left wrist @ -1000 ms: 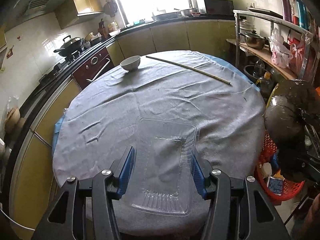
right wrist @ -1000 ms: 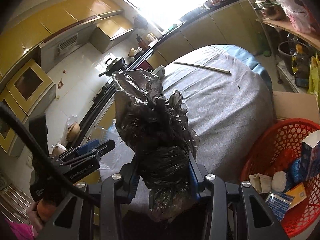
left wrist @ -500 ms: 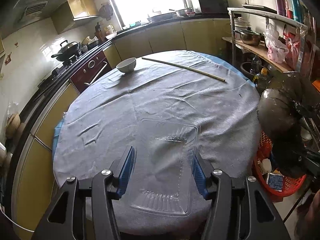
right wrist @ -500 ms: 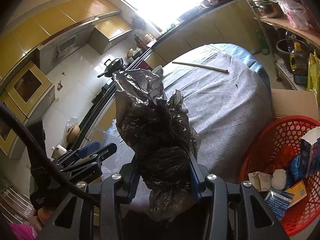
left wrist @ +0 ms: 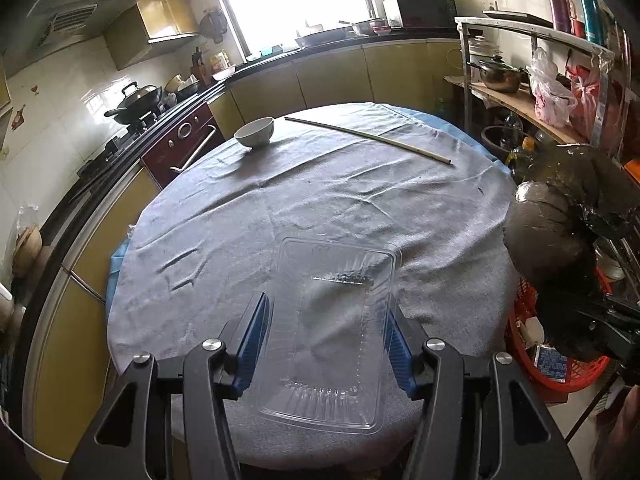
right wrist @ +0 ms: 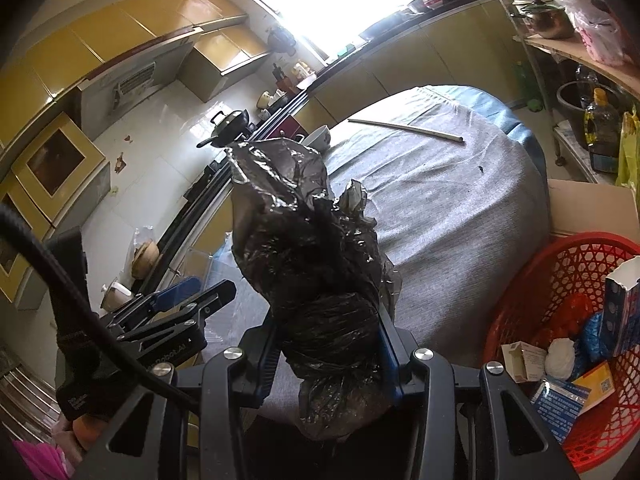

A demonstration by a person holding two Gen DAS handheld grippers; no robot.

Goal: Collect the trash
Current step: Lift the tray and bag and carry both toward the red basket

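Note:
A clear plastic container (left wrist: 336, 264) sits between the blue pads of my left gripper (left wrist: 324, 304), which is shut on its two long sides at the near edge of the round table (left wrist: 320, 192). My right gripper (right wrist: 328, 320) is shut on a crumpled black plastic bag (right wrist: 296, 216), held upright beside the table's right edge. In the left wrist view the same black bag (left wrist: 548, 232) bulges at the far right. The right wrist view catches the left gripper (right wrist: 192, 292) low on the left.
A red mesh basket (right wrist: 560, 280) with boxes and packets stands on the floor right of the table. On the grey cloth lie a white bowl (left wrist: 254, 132) and a long thin stick (left wrist: 368, 136). Kitchen counters run behind, and a shelf rack stands at the right.
The left gripper has drifted back a little with the container still between its pads. The right gripper and its bag have stayed in place.

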